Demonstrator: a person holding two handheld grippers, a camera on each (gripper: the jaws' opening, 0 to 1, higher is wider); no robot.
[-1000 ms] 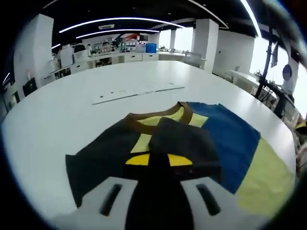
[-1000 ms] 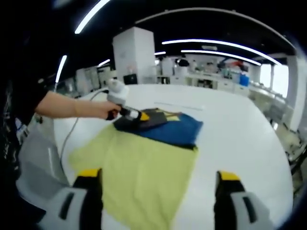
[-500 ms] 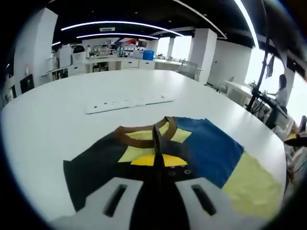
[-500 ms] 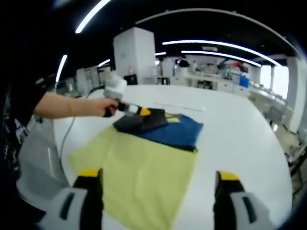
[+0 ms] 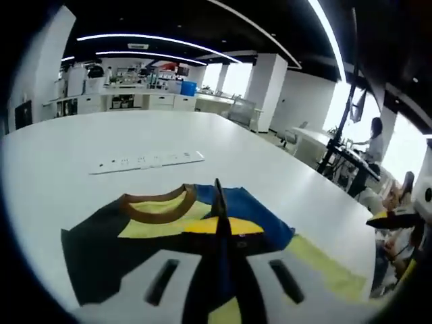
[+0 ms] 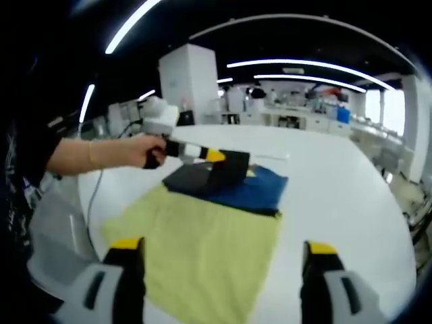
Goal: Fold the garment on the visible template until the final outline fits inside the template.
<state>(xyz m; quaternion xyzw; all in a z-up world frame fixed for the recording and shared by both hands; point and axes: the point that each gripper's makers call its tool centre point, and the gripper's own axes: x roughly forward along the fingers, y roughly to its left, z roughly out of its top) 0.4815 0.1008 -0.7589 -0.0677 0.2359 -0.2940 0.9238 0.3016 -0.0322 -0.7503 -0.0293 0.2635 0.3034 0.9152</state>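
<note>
A garment with black (image 5: 94,250), blue (image 5: 260,219) and yellow (image 5: 324,270) blocks and a brown collar (image 5: 155,206) lies flat on the white table (image 5: 61,148). My left gripper (image 5: 221,226) is shut on a black flap of it, whose edge stands up thin between the yellow-tipped jaws. In the right gripper view a hand (image 6: 128,152) holds that left gripper (image 6: 216,156), raising the black flap (image 6: 226,172) over the blue part (image 6: 260,192). My right gripper (image 6: 223,246) hangs open above the yellow part (image 6: 202,250), holding nothing.
A long white strip (image 5: 145,162) lies on the table beyond the collar. The table (image 6: 337,169) stretches wide to the right of the garment. A person (image 5: 374,135) stands at desks beyond the table's edge. A white pillar (image 6: 189,74) and benches line the far wall.
The left gripper has lifted the black flap higher off the garment and carried it toward the blue side. The right gripper has stayed in place, open.
</note>
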